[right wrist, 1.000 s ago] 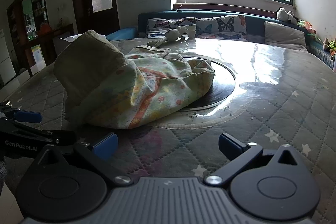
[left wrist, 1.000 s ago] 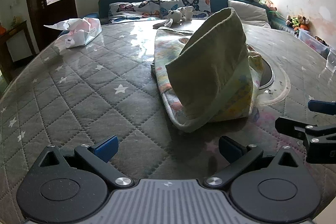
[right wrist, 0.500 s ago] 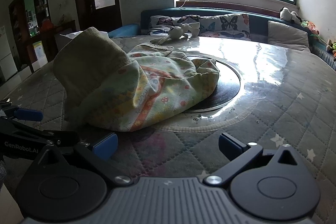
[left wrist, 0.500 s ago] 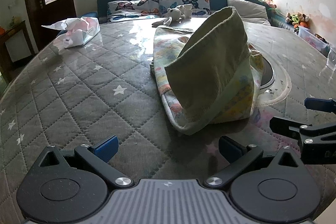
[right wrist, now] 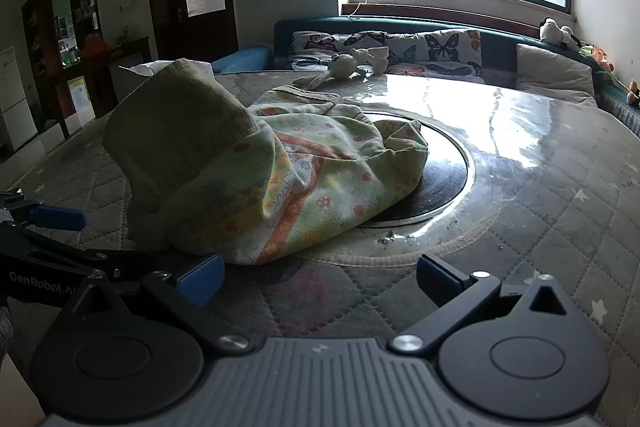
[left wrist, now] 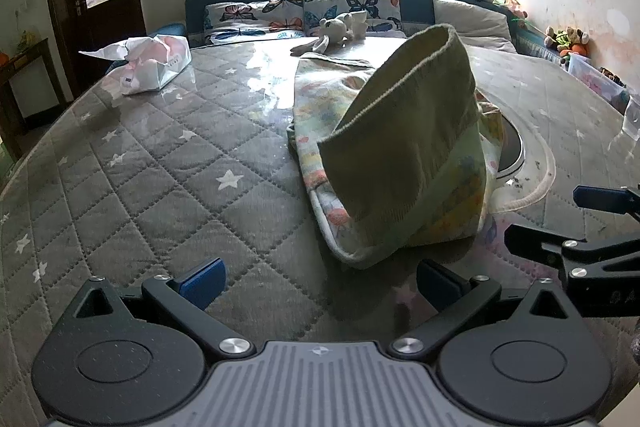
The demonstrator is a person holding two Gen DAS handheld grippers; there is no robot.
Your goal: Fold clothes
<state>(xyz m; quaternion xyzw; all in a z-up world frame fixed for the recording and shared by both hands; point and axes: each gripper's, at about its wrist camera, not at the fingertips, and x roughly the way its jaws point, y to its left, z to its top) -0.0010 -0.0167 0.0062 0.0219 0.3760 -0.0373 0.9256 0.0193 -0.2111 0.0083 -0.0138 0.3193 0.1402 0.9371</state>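
Note:
A crumpled garment (left wrist: 384, 163) lies on the quilted star-patterned table: pastel printed cloth with an olive ribbed band standing up in a loop. In the right wrist view the same garment (right wrist: 280, 179) partly covers a dark round disc. My left gripper (left wrist: 320, 279) is open just short of the garment's near hem, nothing between its blue pads. My right gripper (right wrist: 318, 275) is open too, close to the cloth's near edge. The right gripper (left wrist: 576, 223) shows at the right edge of the left wrist view, and the left gripper (right wrist: 48, 227) at the left edge of the right wrist view.
A white tissue pack (left wrist: 152, 63) sits at the table's far left. A soft toy (left wrist: 332, 31) lies at the far edge before butterfly cushions (left wrist: 296, 15). The dark disc (right wrist: 436, 179) is inset in the table (left wrist: 140, 187). A plastic box (left wrist: 596, 83) stands far right.
Both grippers have crept forward toward the garment and stayed open; the cloth looms slightly larger. The garment itself has not moved.

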